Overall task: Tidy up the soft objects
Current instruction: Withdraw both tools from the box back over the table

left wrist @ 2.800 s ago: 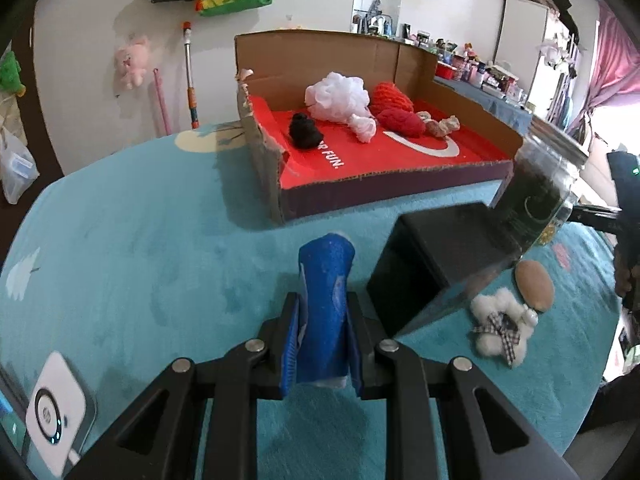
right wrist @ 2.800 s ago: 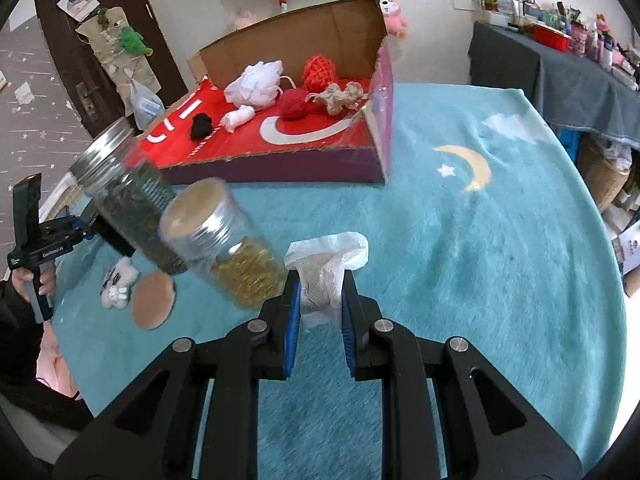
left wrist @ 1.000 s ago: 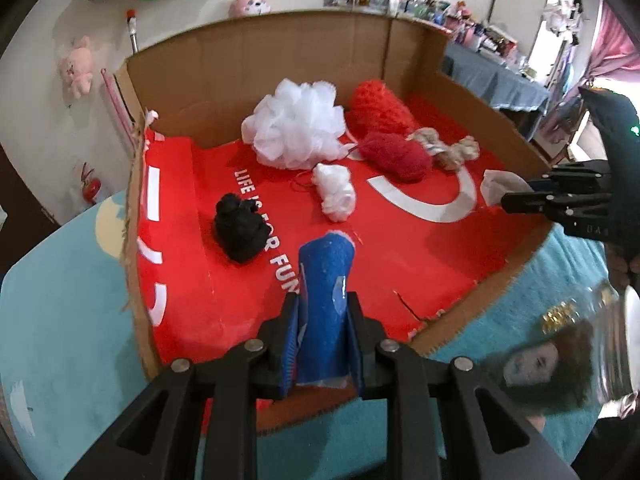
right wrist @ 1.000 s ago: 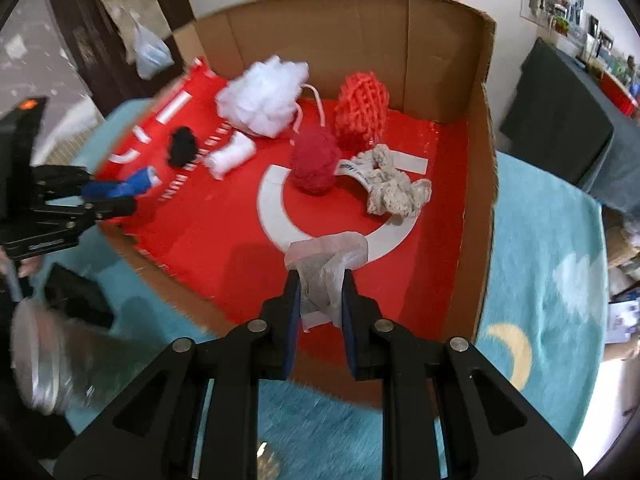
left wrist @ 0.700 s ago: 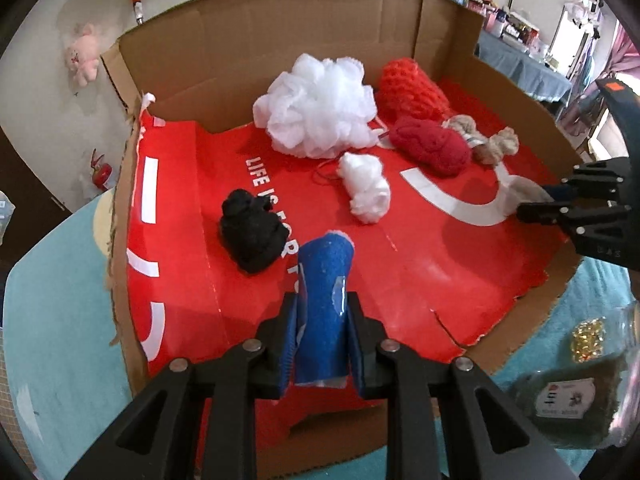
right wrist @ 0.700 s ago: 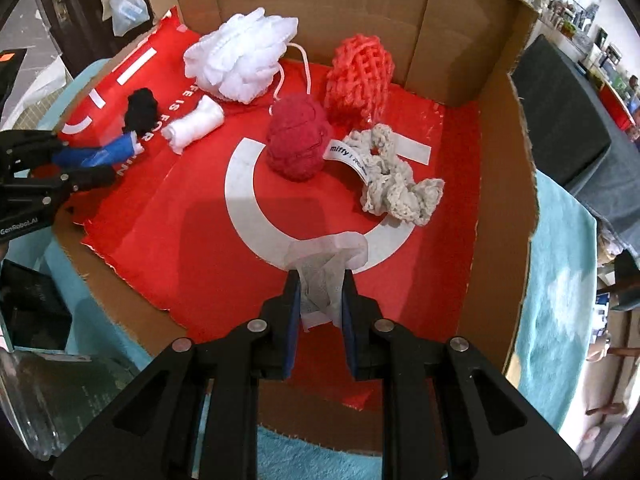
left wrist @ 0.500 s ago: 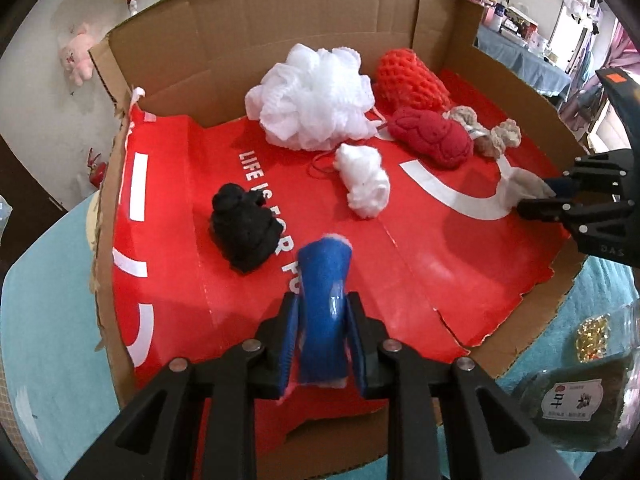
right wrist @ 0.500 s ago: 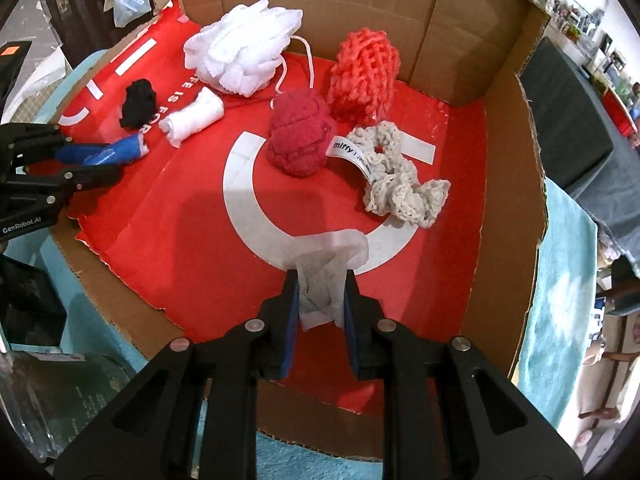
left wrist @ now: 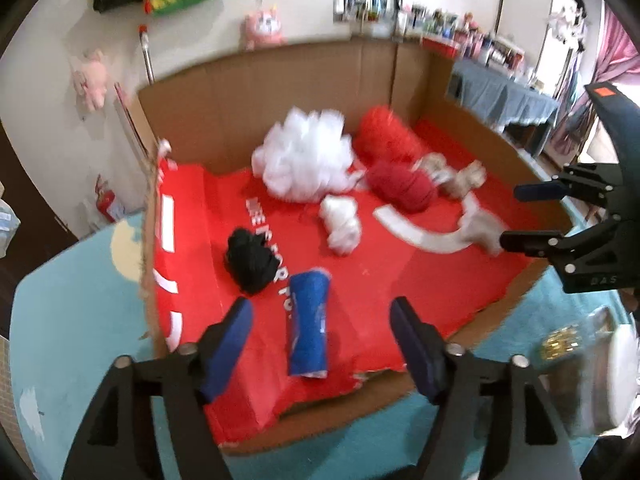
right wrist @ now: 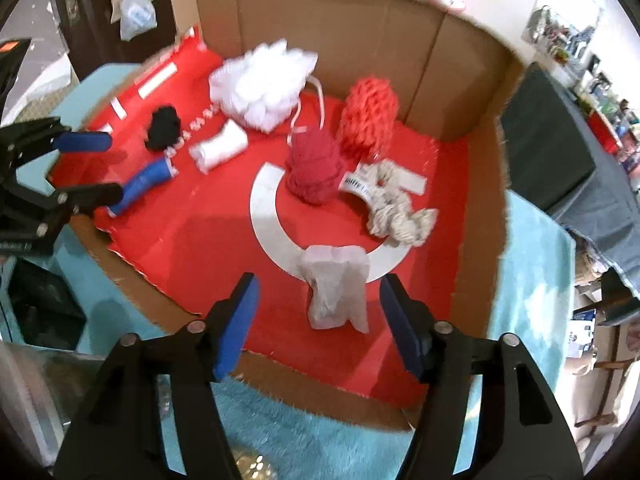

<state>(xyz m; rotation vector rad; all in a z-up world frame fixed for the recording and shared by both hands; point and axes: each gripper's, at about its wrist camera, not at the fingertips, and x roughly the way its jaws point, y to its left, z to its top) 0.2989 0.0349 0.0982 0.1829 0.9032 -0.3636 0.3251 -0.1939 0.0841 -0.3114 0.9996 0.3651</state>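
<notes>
Two grippers hang over the front edge of the box, each with fingers spread wide and nothing between them.

Left gripper first: the blue roll lies on the red floor right between its fingers, touching neither, with the black ball at its 11 o'clock. It looks like a tight fabric tube, one end puckered.

At the box's 12 o'clock, against the back wall, sit the white pouf and the orange knit, probably pushed back to leave the front free.

Right gripper: the pale cloth slumps between its fingers, thin and crumpled, on the white arc. Both pieces seem dropped near the front because that floor was bare.
</notes>
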